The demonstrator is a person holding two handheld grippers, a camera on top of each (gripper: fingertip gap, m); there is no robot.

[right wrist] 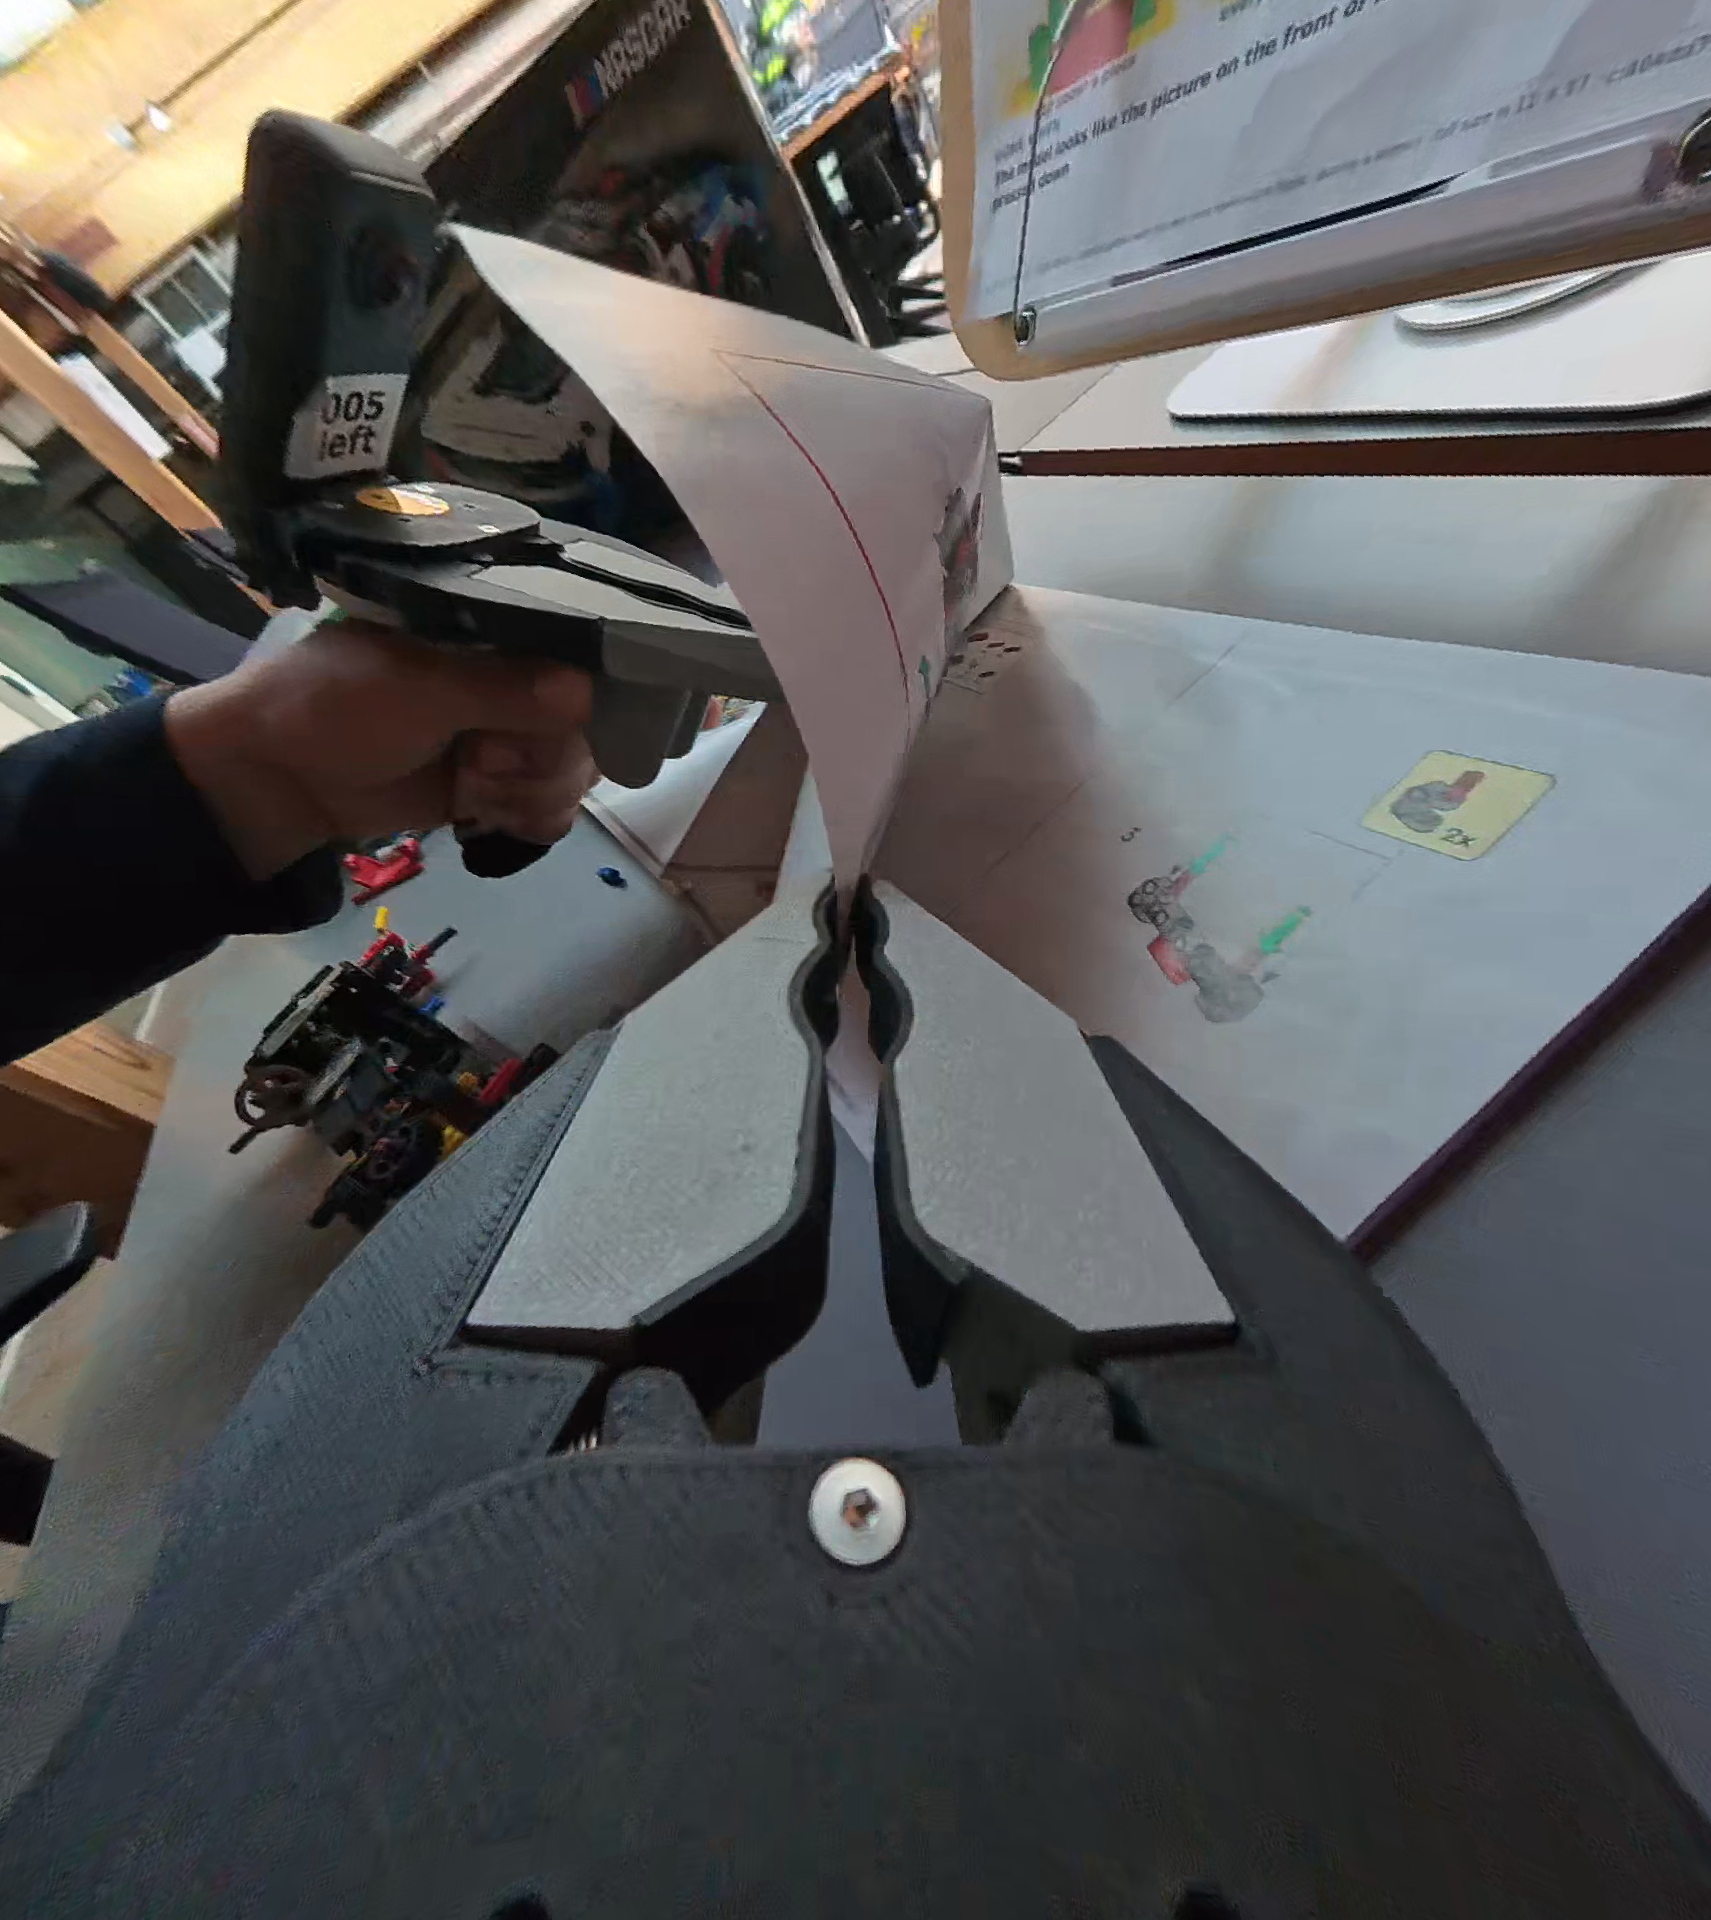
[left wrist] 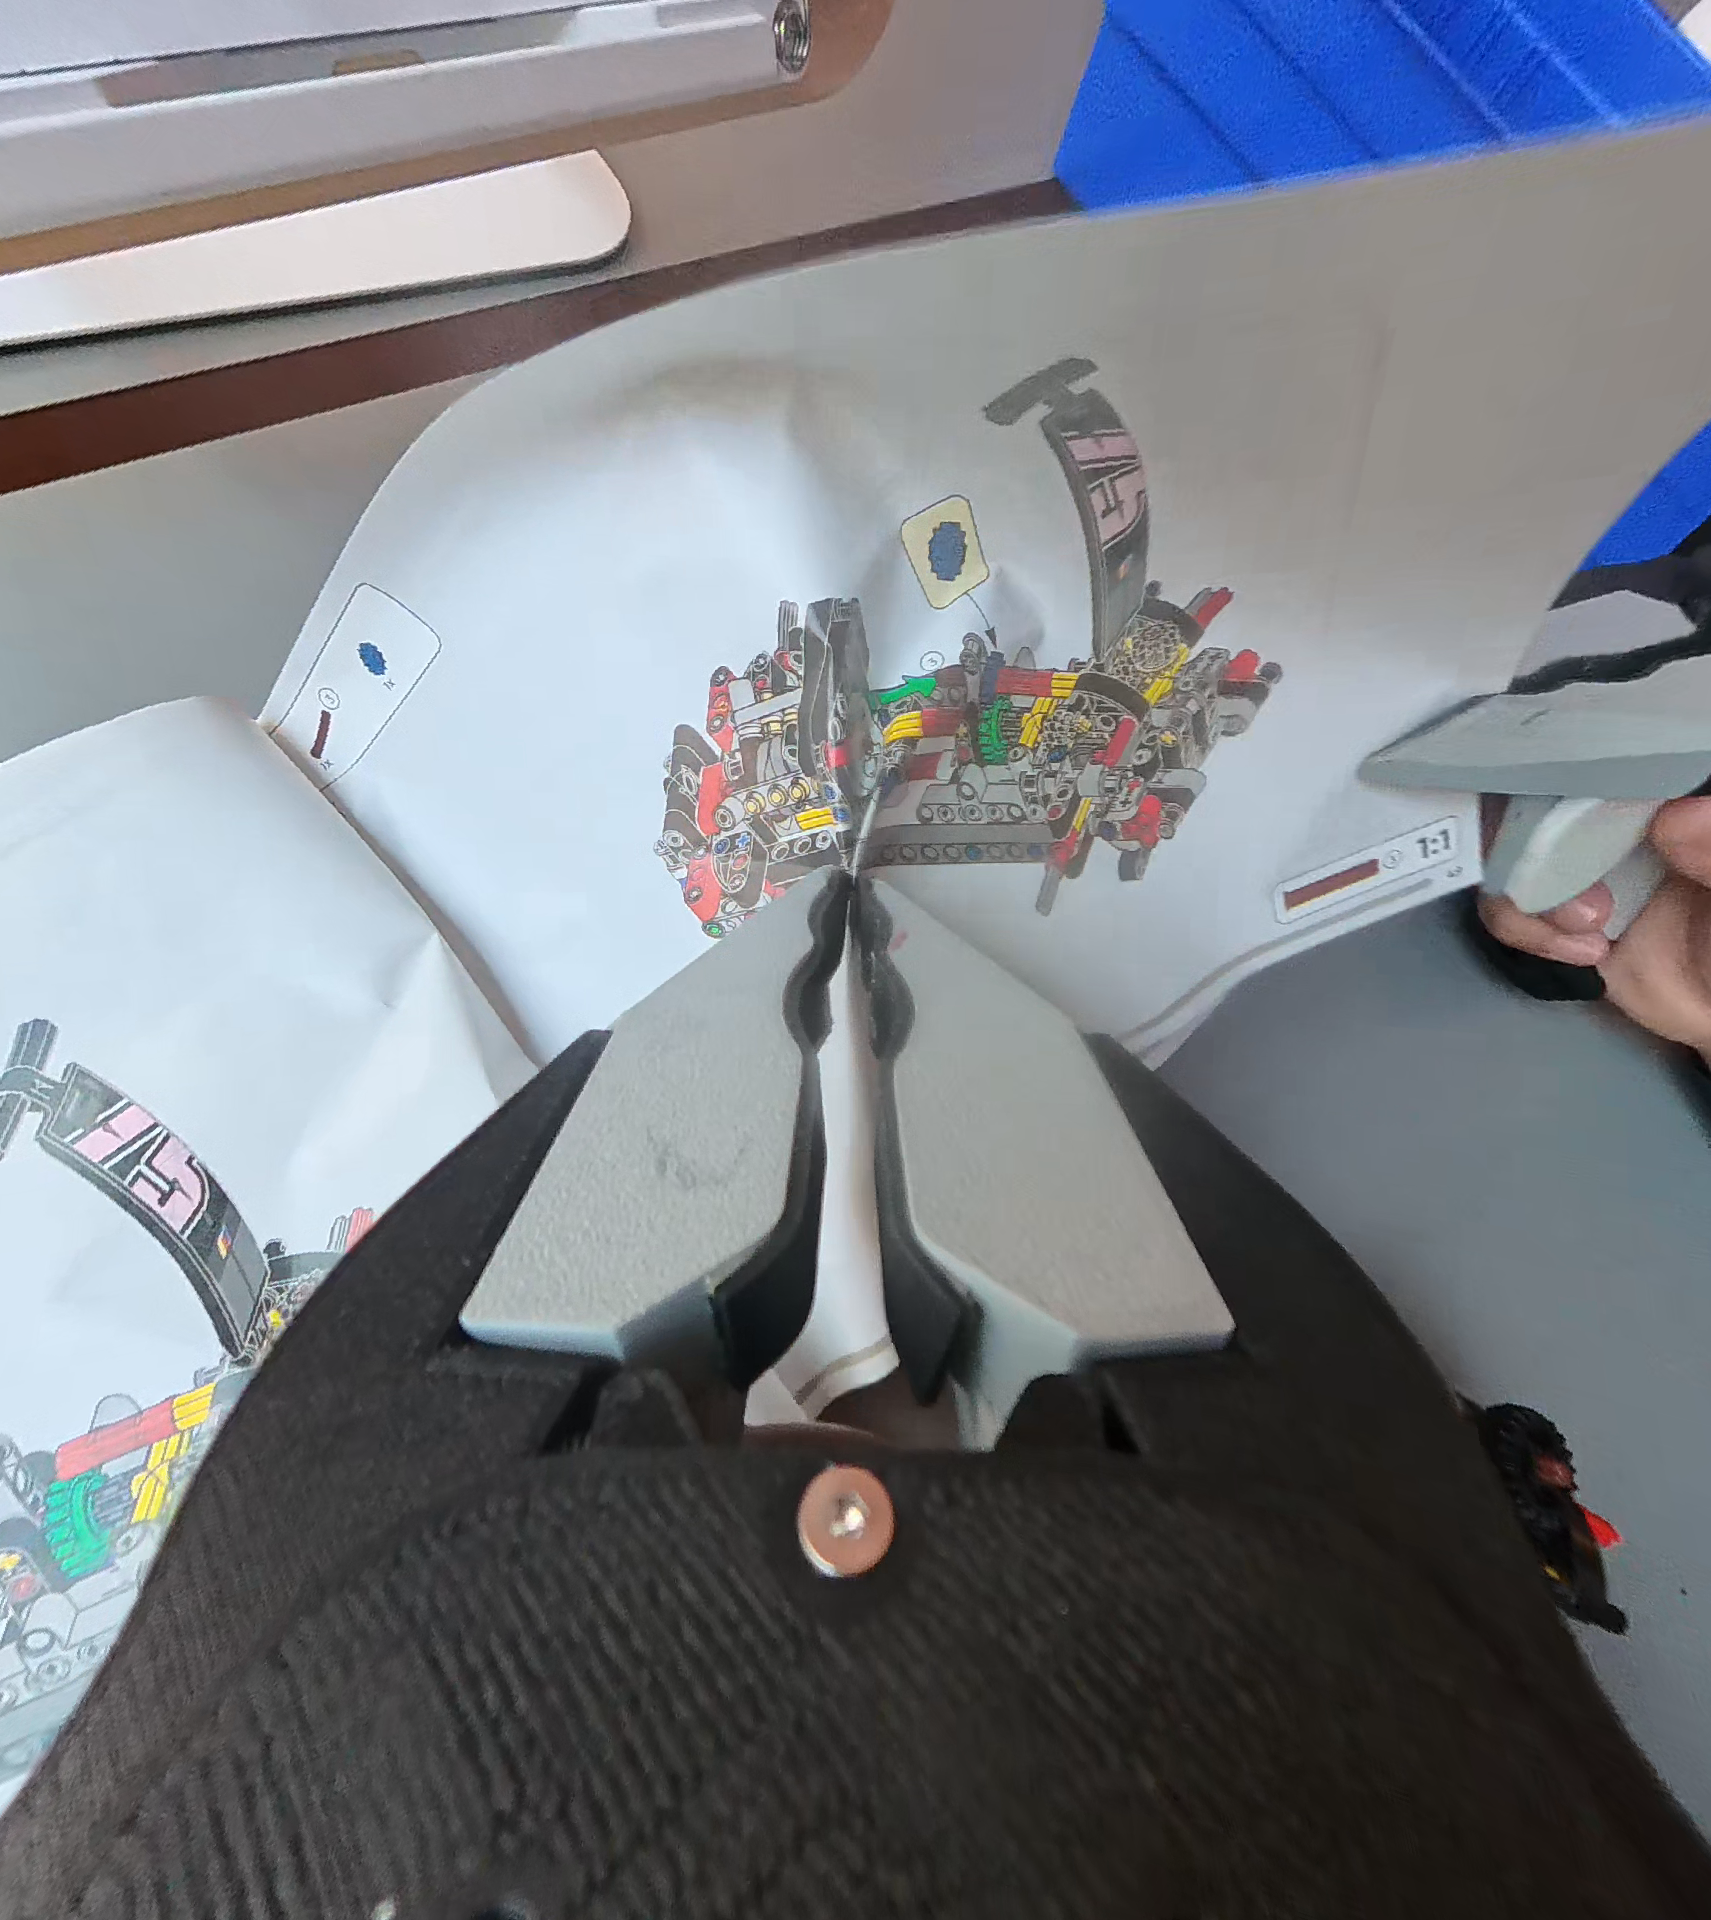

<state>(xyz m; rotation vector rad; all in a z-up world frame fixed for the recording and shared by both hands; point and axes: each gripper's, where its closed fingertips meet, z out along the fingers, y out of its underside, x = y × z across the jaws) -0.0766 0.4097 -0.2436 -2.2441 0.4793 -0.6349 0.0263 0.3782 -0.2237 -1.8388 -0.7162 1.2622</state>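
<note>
Your left gripper (left wrist: 851, 904) pinches a lifted page (left wrist: 1090, 499) of the instruction booklet (left wrist: 155, 883); right gripper (left wrist: 1557, 769) (hand-held) sits beside that page, blue bin (left wrist: 1350, 94) behind.

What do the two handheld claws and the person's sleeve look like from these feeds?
Both the left claw and right claw have flat light-grey wedge fingers with wavy black rubber pads, set on a black ribbed printed body fixed with a silver screw. The left unit's black housing bears a white sticker. A dark navy sleeve covers the arm.
</note>
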